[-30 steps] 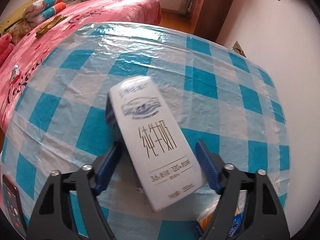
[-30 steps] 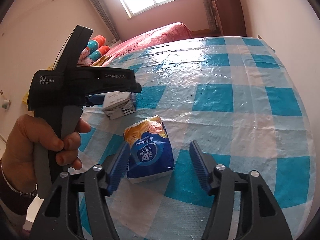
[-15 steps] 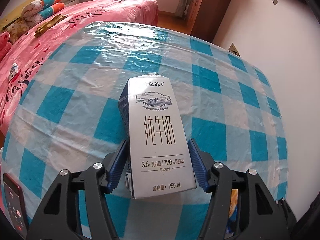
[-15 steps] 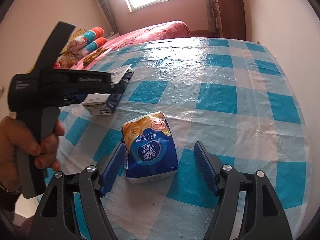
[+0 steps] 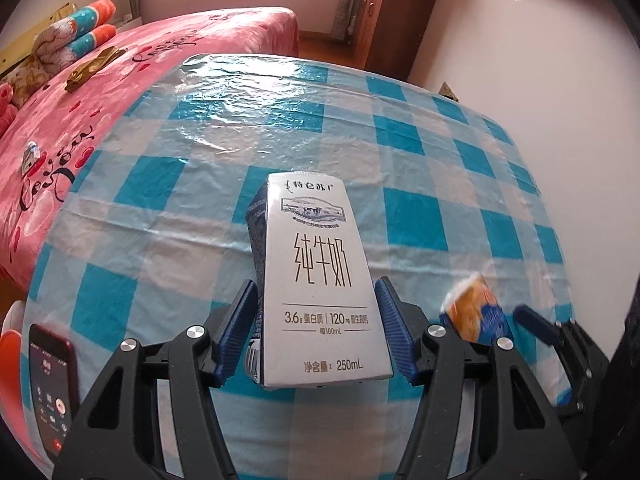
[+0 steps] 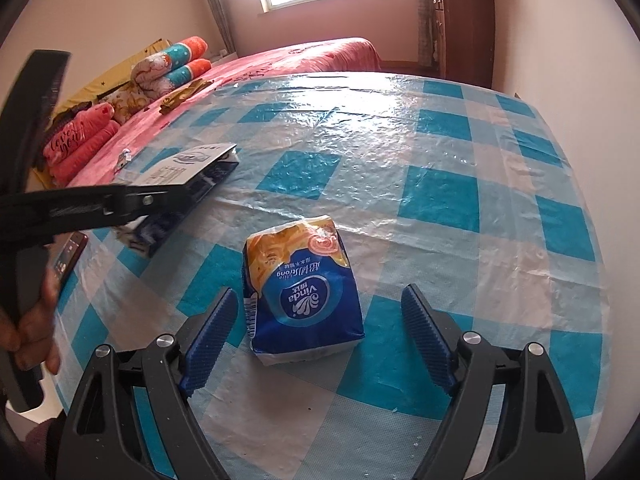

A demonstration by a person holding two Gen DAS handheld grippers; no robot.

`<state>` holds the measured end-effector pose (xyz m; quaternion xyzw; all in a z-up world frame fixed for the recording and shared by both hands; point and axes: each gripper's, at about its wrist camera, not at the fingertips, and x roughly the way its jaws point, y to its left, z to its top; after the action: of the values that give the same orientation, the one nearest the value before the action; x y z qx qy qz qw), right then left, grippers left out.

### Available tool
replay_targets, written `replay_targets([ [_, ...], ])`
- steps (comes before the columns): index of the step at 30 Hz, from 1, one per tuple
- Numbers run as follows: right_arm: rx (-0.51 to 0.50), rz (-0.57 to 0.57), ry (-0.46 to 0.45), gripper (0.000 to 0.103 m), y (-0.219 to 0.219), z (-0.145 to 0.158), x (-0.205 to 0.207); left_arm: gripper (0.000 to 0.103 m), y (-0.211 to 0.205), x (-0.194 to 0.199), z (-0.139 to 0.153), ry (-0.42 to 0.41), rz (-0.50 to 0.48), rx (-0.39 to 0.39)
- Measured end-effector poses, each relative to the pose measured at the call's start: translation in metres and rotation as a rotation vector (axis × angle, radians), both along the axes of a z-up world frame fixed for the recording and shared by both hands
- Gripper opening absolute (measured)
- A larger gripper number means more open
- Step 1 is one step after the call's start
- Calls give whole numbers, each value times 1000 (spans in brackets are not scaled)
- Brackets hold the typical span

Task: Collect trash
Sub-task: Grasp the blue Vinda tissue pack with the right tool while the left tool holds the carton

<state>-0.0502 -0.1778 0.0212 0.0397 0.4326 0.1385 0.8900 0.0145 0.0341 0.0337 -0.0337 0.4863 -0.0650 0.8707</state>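
A white milk carton (image 5: 320,272) with black print sits between the blue pads of my left gripper (image 5: 316,328), which is shut on it and holds it off the checked table (image 5: 400,140). From the right wrist view the carton (image 6: 188,168) hangs tilted at the left, above the cloth. A blue and orange tissue pack (image 6: 304,288) lies flat on the table between the pads of my right gripper (image 6: 320,328). Those jaws are opening and neither pad touches the pack. The pack (image 5: 476,312) also shows low at the right of the left wrist view.
A phone (image 5: 52,384) with a lit screen lies at the table's near left edge. A pink bed (image 5: 120,80) with rolled bedding runs along the far left. A wooden cabinet (image 5: 392,20) stands at the back, and a wall closes the right side.
My left gripper has shut on the milk carton, straightened it and lifted it off the table, drifting left. My right gripper's jaws have widened around the tissue pack, which has stayed put.
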Motion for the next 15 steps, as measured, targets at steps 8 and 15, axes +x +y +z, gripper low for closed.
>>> replay_targets([
  [8, -92, 10, 0, 83, 13, -1, -3, 61, 14, -26, 4, -4, -20, -27],
  [15, -154, -6, -7, 72, 16, -2, -4, 61, 28, -45, 5, -3, -32, -53],
])
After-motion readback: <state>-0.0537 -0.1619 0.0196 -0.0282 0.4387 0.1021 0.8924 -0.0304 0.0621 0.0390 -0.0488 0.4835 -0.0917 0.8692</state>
